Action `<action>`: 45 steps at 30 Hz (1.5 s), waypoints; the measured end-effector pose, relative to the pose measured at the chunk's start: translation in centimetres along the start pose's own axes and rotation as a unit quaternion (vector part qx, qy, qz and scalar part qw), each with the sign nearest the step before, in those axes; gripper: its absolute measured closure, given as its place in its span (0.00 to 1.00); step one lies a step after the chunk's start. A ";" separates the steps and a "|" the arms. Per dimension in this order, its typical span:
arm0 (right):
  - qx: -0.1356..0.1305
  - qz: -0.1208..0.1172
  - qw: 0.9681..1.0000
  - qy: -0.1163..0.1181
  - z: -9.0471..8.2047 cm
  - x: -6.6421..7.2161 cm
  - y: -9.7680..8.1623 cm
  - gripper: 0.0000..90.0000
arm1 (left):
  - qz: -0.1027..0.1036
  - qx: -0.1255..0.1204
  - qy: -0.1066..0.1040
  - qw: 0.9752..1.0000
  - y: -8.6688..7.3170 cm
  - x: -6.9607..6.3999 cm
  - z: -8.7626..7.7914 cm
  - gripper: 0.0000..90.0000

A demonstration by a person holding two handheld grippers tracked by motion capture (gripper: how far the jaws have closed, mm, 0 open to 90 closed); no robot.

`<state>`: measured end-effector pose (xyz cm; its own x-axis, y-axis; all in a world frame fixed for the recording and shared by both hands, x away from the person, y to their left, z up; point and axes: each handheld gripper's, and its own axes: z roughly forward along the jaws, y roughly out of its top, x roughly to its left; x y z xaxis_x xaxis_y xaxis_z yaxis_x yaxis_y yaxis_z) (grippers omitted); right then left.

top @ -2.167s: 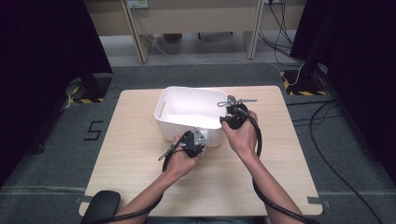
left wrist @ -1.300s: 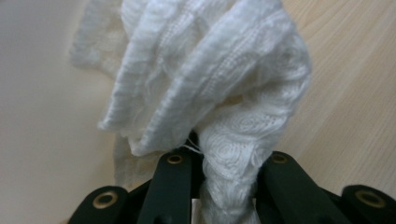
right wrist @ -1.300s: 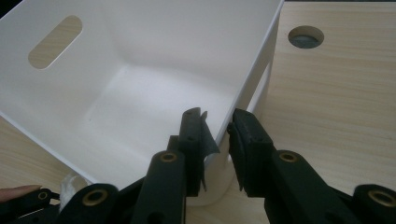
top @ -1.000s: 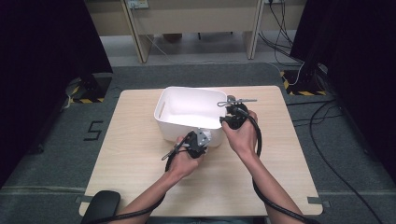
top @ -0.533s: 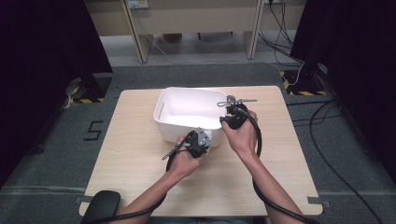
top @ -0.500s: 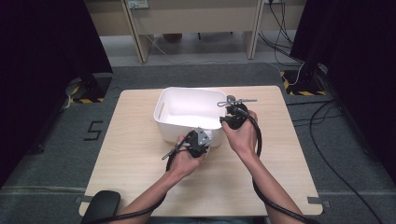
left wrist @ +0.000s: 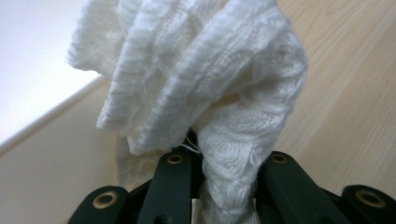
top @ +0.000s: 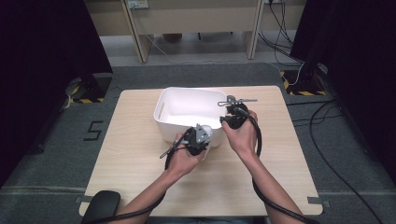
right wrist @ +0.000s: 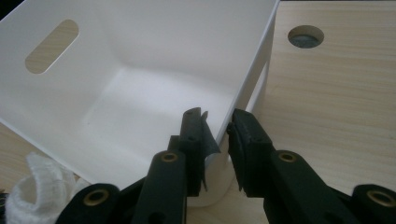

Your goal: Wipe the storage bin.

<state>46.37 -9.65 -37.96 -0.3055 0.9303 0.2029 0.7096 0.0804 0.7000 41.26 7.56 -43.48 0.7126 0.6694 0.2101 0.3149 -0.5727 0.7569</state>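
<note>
A white plastic bin (top: 164, 108) stands at the middle of the wooden table (top: 130, 154). My left gripper (top: 204, 136) is shut on a white knitted cloth (top: 208, 135), held just outside the bin's near right corner. In the left gripper view the cloth (left wrist: 201, 74) bunches up above the jaws of the left gripper (left wrist: 227, 158). My right gripper (top: 224, 122) sits on the bin's right end. In the right gripper view the right gripper (right wrist: 215, 122) straddles the bin (right wrist: 140, 56) wall at that corner, one jaw inside and one outside, pinching it. The cloth (right wrist: 37, 186) shows at the lower left there.
A round cable hole (right wrist: 305, 36) lies in the tabletop beyond the bin. A black rounded object (top: 102, 205) sits at the table's near left edge. Cables (top: 322, 116) run over the grey floor to the right, and desk legs (top: 252, 28) stand beyond the table.
My left gripper has edged slightly toward the bin's near corner with the cloth in it. The right gripper and the bin have stayed where they were.
</note>
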 end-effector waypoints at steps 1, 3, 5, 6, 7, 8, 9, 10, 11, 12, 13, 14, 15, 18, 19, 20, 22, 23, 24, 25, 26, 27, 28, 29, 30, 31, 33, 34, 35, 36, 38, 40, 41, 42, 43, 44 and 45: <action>-0.001 -0.002 1.000 0.000 0.0 0.0 0.0 0.84 | 0.000 -0.001 -0.001 1.000 0.1 0.0 -0.1 0.88; -0.001 0.000 1.000 0.000 0.0 0.0 0.0 0.84 | 0.003 0.001 -0.001 1.000 0.2 0.1 -0.2 0.88; 0.000 0.001 1.000 0.000 0.0 0.0 0.0 0.84 | 0.006 0.000 0.001 1.000 0.3 0.1 -0.3 0.88; -0.001 0.001 1.000 -0.001 0.0 0.0 0.0 0.84 | 0.005 -0.001 0.000 1.000 0.4 0.1 -0.3 0.88; -0.001 0.002 1.000 -0.001 0.0 0.0 0.0 0.84 | 0.006 0.000 0.001 1.000 0.4 0.1 -0.3 0.88; -0.001 0.002 1.000 -0.001 0.0 0.0 0.0 0.84 | 0.006 0.001 0.001 1.000 0.4 0.1 -0.3 0.88; -0.001 0.002 1.000 -0.001 0.0 0.0 0.0 0.84 | 0.006 0.001 0.001 1.000 0.4 0.1 -0.3 0.88; -0.001 0.003 1.000 -0.001 0.1 0.0 0.0 0.84 | 0.006 0.002 0.000 1.000 0.5 0.1 -0.3 0.88; 0.000 0.005 1.000 -0.001 0.0 0.0 0.0 0.84 | 0.006 0.003 0.000 1.000 0.5 0.1 -0.3 0.88; -0.001 0.004 1.000 -0.002 0.1 0.0 0.0 0.84 | 0.006 0.003 -0.001 1.000 0.5 0.1 -0.3 0.88; -0.001 0.005 1.000 -0.002 0.1 0.0 0.0 0.84 | 0.002 -0.001 0.000 1.000 0.5 0.0 -0.2 0.88; -0.001 0.006 1.000 -0.002 0.1 0.0 0.0 0.84 | 0.002 -0.002 0.000 1.000 0.5 0.0 -0.2 0.88; -0.001 0.007 1.000 -0.002 0.1 0.0 0.0 0.84 | 0.003 -0.001 -0.001 1.000 0.6 0.0 -0.2 0.88; -0.002 0.006 1.000 -0.002 0.1 0.0 0.0 0.84 | 0.002 -0.003 0.000 1.000 0.7 -0.2 -0.2 0.88; -0.002 0.007 1.000 -0.003 0.1 0.0 0.0 0.84 | 0.007 -0.001 -0.001 1.000 0.7 -0.2 -0.2 0.88; -0.002 0.008 1.000 -0.003 0.1 0.0 0.0 0.84 | 0.008 0.000 -0.001 1.000 0.8 -0.2 -0.2 0.88; -0.002 0.009 1.000 -0.003 0.1 0.1 0.0 0.84 | 0.008 -0.001 -0.002 1.000 0.9 -0.3 -0.2 0.88; -0.001 0.008 1.000 -0.003 0.1 0.1 0.0 0.84 | 0.009 0.000 -0.003 1.000 0.9 -0.4 -0.2 0.88; -0.001 0.008 1.000 -0.003 0.1 0.1 0.0 0.84 | 0.010 -0.001 -0.003 1.000 1.0 -0.4 -0.1 0.88; -0.002 0.009 1.000 -0.003 0.1 0.1 0.0 0.84 | 0.010 -0.001 -0.003 1.000 1.0 -0.5 -0.1 0.88; -0.001 0.009 1.000 -0.003 0.1 0.1 0.0 0.84 | 0.010 -0.002 -0.003 1.000 1.1 -0.5 -0.1 0.88; -0.002 0.007 1.000 -0.004 0.1 0.1 0.0 0.84 | 0.011 -0.001 -0.003 1.000 1.1 -0.5 -0.1 0.88; -0.002 0.007 1.000 -0.004 0.1 0.0 0.0 0.84 | 0.010 -0.001 -0.003 1.000 1.1 -0.5 -0.1 0.88; -0.002 0.008 1.000 -0.004 0.1 0.0 0.0 0.84 | 0.011 0.000 -0.004 1.000 1.1 -0.5 0.0 0.88; -0.002 0.008 1.000 -0.004 0.1 0.0 0.0 0.84 | 0.009 -0.001 -0.004 1.000 1.1 -0.5 0.0 0.88; -0.002 0.008 1.000 -0.004 0.1 0.0 0.0 0.84 | 0.009 -0.001 -0.004 1.000 1.1 -0.5 0.0 0.88; -0.002 0.008 1.000 -0.004 0.1 0.0 0.0 0.84 | 0.012 0.001 -0.004 1.000 1.1 -0.5 0.0 0.88; -0.003 0.008 1.000 -0.004 0.1 0.0 0.0 0.84 | 0.012 0.001 -0.004 1.000 1.1 -0.5 0.1 0.88; -0.003 0.009 1.000 -0.004 0.1 0.1 0.0 0.84 | 0.012 0.002 -0.004 1.000 1.1 -0.5 0.1 0.88; -0.003 0.009 1.000 -0.004 0.1 0.0 0.0 0.84 | 0.013 0.003 -0.004 1.000 1.1 -0.6 0.2 0.88; -0.003 0.008 1.000 -0.004 0.1 0.0 0.0 0.84 | 0.014 0.004 -0.004 1.000 1.0 -0.6 0.3 0.88; -0.003 0.008 1.000 -0.004 0.1 0.0 0.0 0.84 | 0.014 0.006 -0.006 1.000 0.9 -0.7 0.4 0.88; -0.003 0.008 1.000 -0.004 0.1 0.0 0.0 0.84 | 0.013 0.006 -0.006 1.000 0.9 -0.7 0.5 0.88; -0.003 0.008 1.000 -0.003 0.1 0.0 0.0 0.84 | 0.014 0.007 -0.006 1.000 0.8 -0.7 0.6 0.88; -0.003 0.008 1.000 -0.003 0.1 0.0 0.0 0.84 | 0.015 0.008 -0.006 1.000 0.8 -0.8 0.7 0.88; -0.003 0.008 1.000 -0.003 0.1 0.0 0.0 0.84 | 0.016 0.008 -0.005 1.000 0.7 -0.8 0.7 0.88; -0.003 0.007 1.000 -0.003 0.1 0.0 0.0 0.84 | 0.016 0.010 -0.006 1.000 0.7 -0.8 0.8 0.88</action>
<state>46.45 -9.60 -38.02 -0.2916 0.9336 0.2084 0.7097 0.0650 0.7015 41.39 6.21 -43.68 0.7295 0.6455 0.2260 0.3046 -0.6025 0.7377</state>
